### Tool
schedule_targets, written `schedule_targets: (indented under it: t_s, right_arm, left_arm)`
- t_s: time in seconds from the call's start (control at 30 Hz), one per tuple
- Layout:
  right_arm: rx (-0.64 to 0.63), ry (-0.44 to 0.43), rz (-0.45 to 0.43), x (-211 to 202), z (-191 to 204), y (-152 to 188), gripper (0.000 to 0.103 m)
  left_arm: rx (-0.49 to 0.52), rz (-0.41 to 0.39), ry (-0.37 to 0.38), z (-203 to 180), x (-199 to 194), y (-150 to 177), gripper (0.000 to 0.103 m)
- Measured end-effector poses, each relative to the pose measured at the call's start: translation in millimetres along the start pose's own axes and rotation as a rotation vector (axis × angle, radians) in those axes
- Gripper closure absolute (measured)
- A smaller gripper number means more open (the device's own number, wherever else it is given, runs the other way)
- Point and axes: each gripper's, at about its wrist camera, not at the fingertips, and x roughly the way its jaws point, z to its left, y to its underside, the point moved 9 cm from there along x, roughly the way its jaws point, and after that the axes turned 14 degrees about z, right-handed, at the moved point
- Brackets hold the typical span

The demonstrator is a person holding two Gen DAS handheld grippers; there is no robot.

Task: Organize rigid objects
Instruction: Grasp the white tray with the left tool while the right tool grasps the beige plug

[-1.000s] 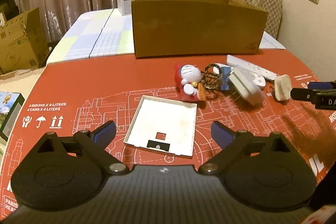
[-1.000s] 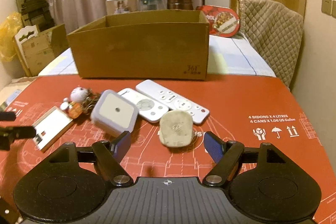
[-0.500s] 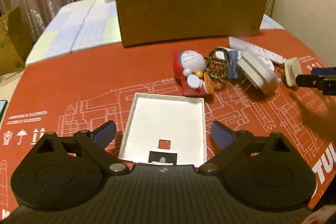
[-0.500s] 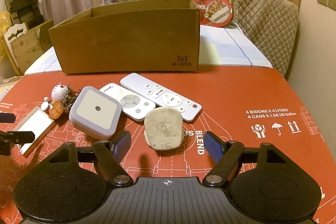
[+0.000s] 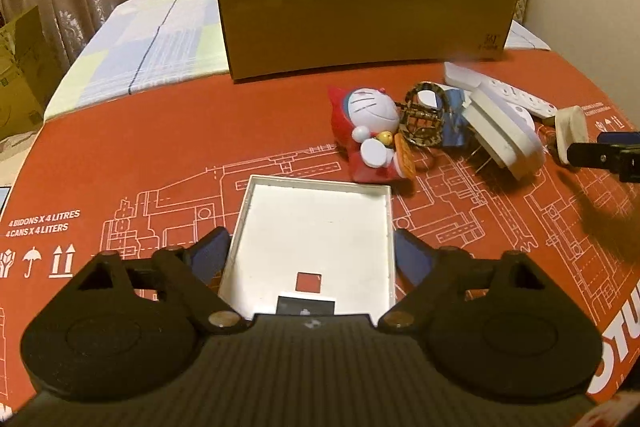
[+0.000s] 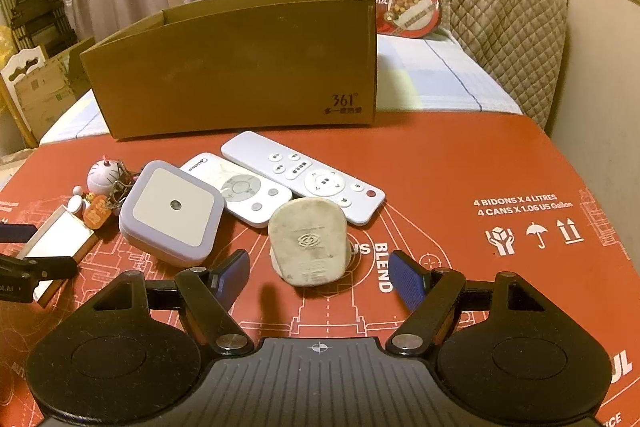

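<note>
From my seat the cardboard box (image 6: pixel 236 67) sits at the far side of the worktop (image 6: pixel 460 163); can't see what's inside. My left gripper (image 5: pixel 310 257) has moved in around the shallow white tray (image 5: pixel 316 235), its jaws just closing, pads beside both edges. Right gripper (image 6: pixel 320 275) jaws are spread around the white plug (image 6: pixel 306 241), with open worktop to the right.

The desk (image 6: pixel 460 155) wears a red printed mat — on it a cardboard box (image 6: pixel 240 67), two white remotes (image 6: pixel 304 175), a plug (image 6: pixel 306 241), a night light (image 6: pixel 172 213), a cat toy (image 5: pixel 370 129) and a shallow white tray (image 5: pixel 316 227).
</note>
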Motion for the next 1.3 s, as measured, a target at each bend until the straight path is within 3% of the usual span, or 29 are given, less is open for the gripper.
schedule_targets:
  t_s: [0.27, 0.57, 0.93, 1.0, 1.3]
  right_arm:
    - [0.0, -0.001, 0.003, 3, 1, -2, 0.03]
    - [-0.021, 0.012, -0.012, 6, 6, -9, 0.031]
    - [-0.04, 0.034, -0.004, 19, 8, -14, 0.049]
    - [-0.045, 0.036, -0.003, 20, 9, -14, 0.057]
    - [-0.049, 0.049, -0.013, 15, 10, -14, 0.058]
  left_arm:
    - [-0.014, 0.006, -0.004, -2, -1, 1, 0.02]
    - [-0.096, -0.013, -0.002, 8, -9, 0, 0.02]
    - [-0.105, -0.043, 0.008, 6, -17, -3, 0.02]
    - [-0.1, -0.052, 0.017, 4, -21, -4, 0.02]
    - [-0.093, -0.086, 0.016, -3, -34, -7, 0.02]
